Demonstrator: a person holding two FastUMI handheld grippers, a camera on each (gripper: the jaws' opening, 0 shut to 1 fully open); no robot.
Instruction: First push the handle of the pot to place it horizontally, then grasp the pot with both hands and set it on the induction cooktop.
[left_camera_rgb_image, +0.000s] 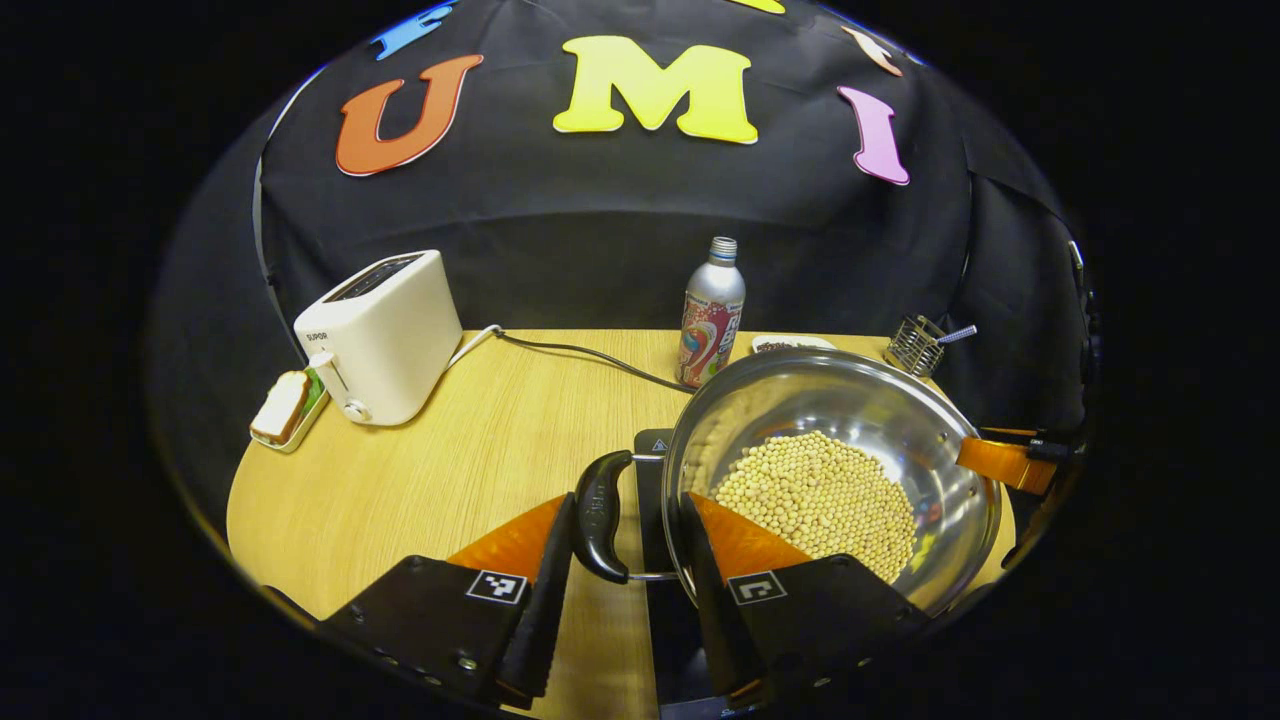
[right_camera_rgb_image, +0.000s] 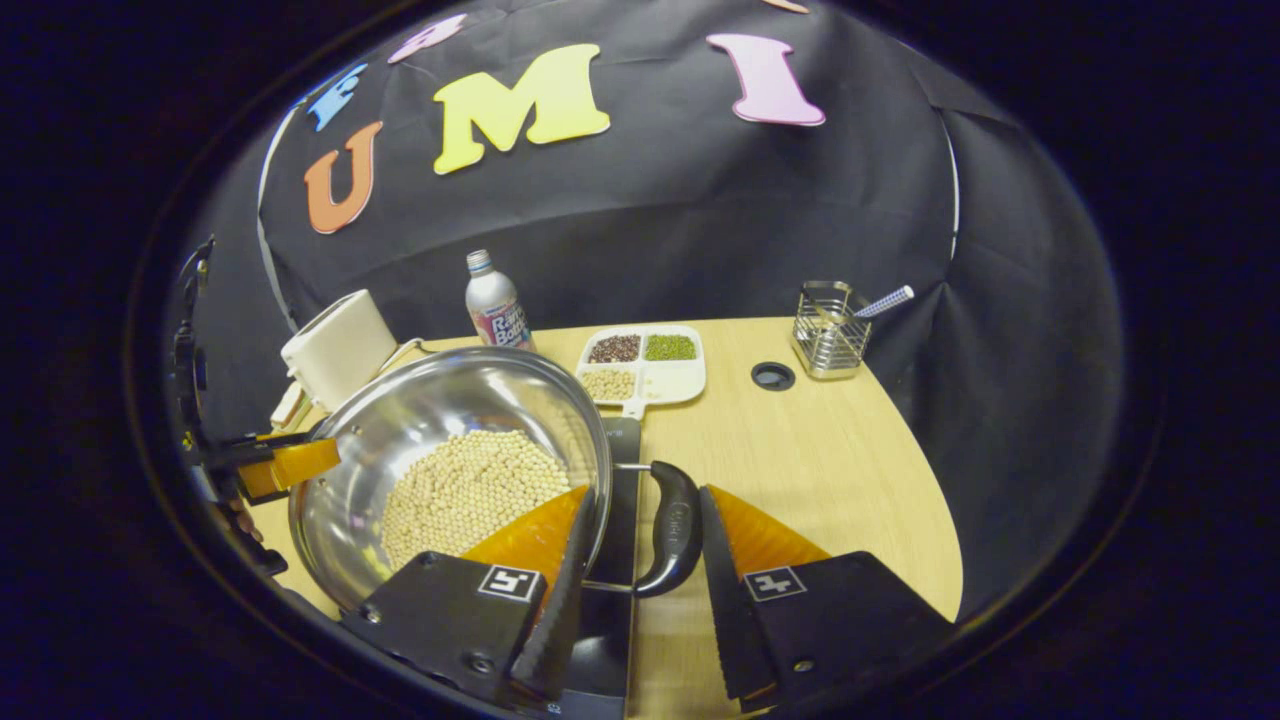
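A steel pot (left_camera_rgb_image: 900, 420) (right_camera_rgb_image: 440, 400) holding pale round beans rests over the black induction cooktop (left_camera_rgb_image: 652, 480) (right_camera_rgb_image: 622, 450). My left gripper (left_camera_rgb_image: 625, 530) is open and straddles the pot's black side handle (left_camera_rgb_image: 600, 515); its outer finger is against the handle and its inner finger overlaps the rim. Across the pot, the right gripper's orange finger (left_camera_rgb_image: 1005, 462) sits at the far rim. My right gripper (right_camera_rgb_image: 640, 525) is open around the opposite black handle (right_camera_rgb_image: 672, 530), with one finger over the rim. The left gripper's orange finger (right_camera_rgb_image: 290, 465) shows beyond the pot.
On the wooden table (left_camera_rgb_image: 480, 450) (right_camera_rgb_image: 820, 450) stand a white toaster (left_camera_rgb_image: 380, 335) (right_camera_rgb_image: 335, 350) with its cord, a sandwich dish (left_camera_rgb_image: 285, 410), a drink bottle (left_camera_rgb_image: 712, 315) (right_camera_rgb_image: 494, 300), a divided tray of grains (right_camera_rgb_image: 645, 365) and a wire rack (left_camera_rgb_image: 915, 345) (right_camera_rgb_image: 828, 340).
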